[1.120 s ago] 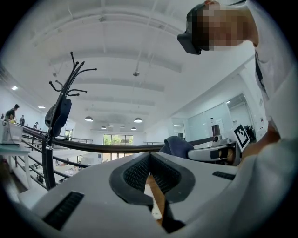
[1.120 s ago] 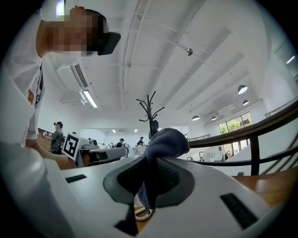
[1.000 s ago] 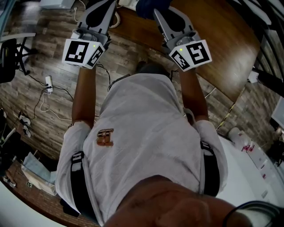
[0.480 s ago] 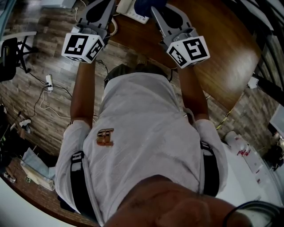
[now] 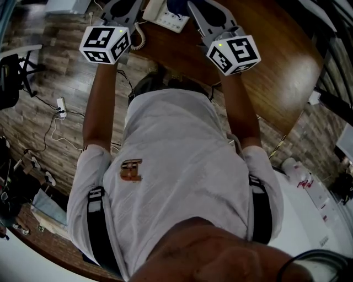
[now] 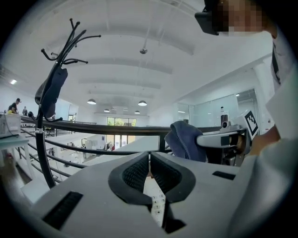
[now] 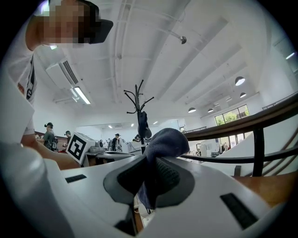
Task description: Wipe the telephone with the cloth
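Note:
The white telephone (image 5: 163, 15) sits on the brown table (image 5: 276, 60) at the top of the head view, its coiled cord (image 5: 138, 36) hanging at the table's edge. My left gripper (image 5: 126, 6) reaches in just left of it. In the left gripper view that gripper (image 6: 150, 155) is shut with nothing between its pads, and the phone's keypad (image 6: 156, 205) shows below them. My right gripper (image 7: 148, 169) is shut on the dark blue cloth (image 7: 162, 142), which bunches above the jaws. That cloth (image 5: 177, 5) hangs over the phone's far side.
The table edge runs diagonally under my arms. On the wooden floor to the left lie cables and a power strip (image 5: 60, 102), beside a black chair (image 5: 11, 69). A black railing (image 6: 116, 128) and a coat stand (image 6: 51, 93) are beyond the table.
Both grippers have moved forward and toward the top of the head view, over the table. More of the telephone has come into view between them.

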A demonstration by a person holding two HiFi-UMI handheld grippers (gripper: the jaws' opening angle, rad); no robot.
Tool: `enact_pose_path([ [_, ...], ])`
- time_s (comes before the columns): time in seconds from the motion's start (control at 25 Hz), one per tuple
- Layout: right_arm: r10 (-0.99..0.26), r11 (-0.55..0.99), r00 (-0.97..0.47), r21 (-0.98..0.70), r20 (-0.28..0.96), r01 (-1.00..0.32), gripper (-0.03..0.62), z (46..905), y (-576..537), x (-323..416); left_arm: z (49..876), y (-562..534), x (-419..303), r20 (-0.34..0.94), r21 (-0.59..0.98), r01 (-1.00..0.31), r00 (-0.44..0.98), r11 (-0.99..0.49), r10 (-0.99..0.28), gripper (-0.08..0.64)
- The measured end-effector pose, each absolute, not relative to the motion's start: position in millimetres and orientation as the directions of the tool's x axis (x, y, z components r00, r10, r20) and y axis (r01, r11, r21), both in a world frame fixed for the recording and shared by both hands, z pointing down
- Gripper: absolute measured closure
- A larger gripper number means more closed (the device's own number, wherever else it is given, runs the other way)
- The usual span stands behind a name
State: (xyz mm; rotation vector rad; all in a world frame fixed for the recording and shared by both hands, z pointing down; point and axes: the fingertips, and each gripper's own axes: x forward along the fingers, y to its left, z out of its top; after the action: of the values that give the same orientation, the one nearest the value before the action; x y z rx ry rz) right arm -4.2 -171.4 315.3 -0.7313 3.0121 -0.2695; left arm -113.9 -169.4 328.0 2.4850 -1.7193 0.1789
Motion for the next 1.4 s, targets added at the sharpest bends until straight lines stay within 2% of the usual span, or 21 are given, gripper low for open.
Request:
enact_pose_path([
  [0.32,-0.488,0.851,-0.870,-0.185,0.070,-0.492,0.532,330,-206,-34,371,-206,-135,0.305,0.108,-0.911,0.412,-0.399,-0.859,0.534],
  [0.44,-0.499,0.837,-0.861,-0.204,0.099,-0.508,0.532,339,-222,-46,389,-222,-143,0.362,0.138,-0.901,0.433,-0.412,-0.826,0.499],
  [0.76,-0.506,0.789,-0.839,-0.287,0.199,-0.544,0.532,375,-258,-74,443,-252,-155,0.537,0.188,-0.866,0.486,-0.463,-0.690,0.462],
  [1.4,-0.436,0.718,-0.788,-0.360,0.434,-0.596,0.532,449,-292,-105,498,-270,-153,0.662,0.270,-0.830,0.528,-0.488,-0.532,0.453],
])
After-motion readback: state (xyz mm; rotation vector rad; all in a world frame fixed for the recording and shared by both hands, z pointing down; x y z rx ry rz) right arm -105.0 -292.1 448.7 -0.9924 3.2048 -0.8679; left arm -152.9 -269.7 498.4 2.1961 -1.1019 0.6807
